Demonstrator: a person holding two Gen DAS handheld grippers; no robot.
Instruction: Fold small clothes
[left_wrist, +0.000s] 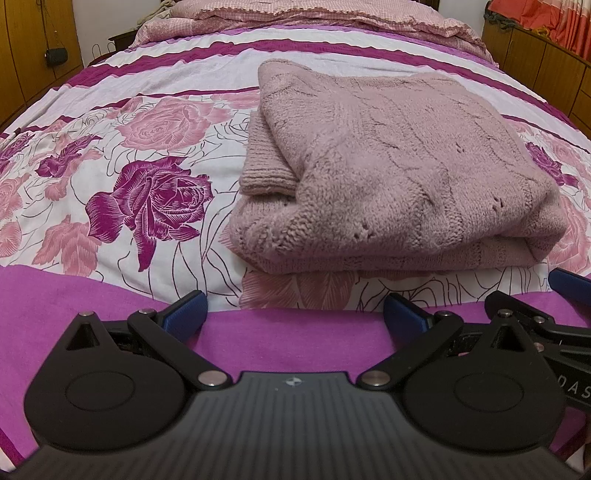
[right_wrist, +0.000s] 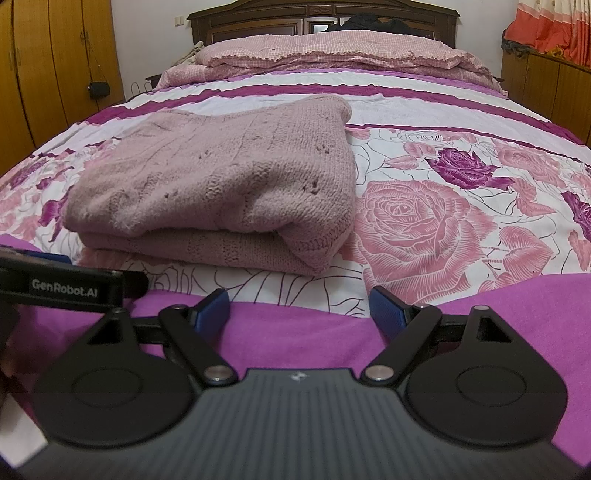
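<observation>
A dusty-pink knitted sweater (left_wrist: 388, 166) lies folded in a thick stack on the floral bedspread (left_wrist: 110, 166); a ribbed cuff sticks out on its left side. It also shows in the right wrist view (right_wrist: 221, 184), ahead and to the left. My left gripper (left_wrist: 293, 314) is open and empty, a little short of the sweater's near edge. My right gripper (right_wrist: 299, 306) is open and empty, also short of the sweater, off its right corner. The right gripper's blue finger (left_wrist: 569, 282) shows at the right edge of the left wrist view.
Pink pillows and a folded quilt (right_wrist: 332, 51) lie at the head of the bed against a dark wooden headboard (right_wrist: 321, 18). Wooden wardrobes (right_wrist: 44, 66) stand on the left, a wooden cabinet (right_wrist: 554, 85) on the right. The left gripper's body (right_wrist: 62, 284) shows at left.
</observation>
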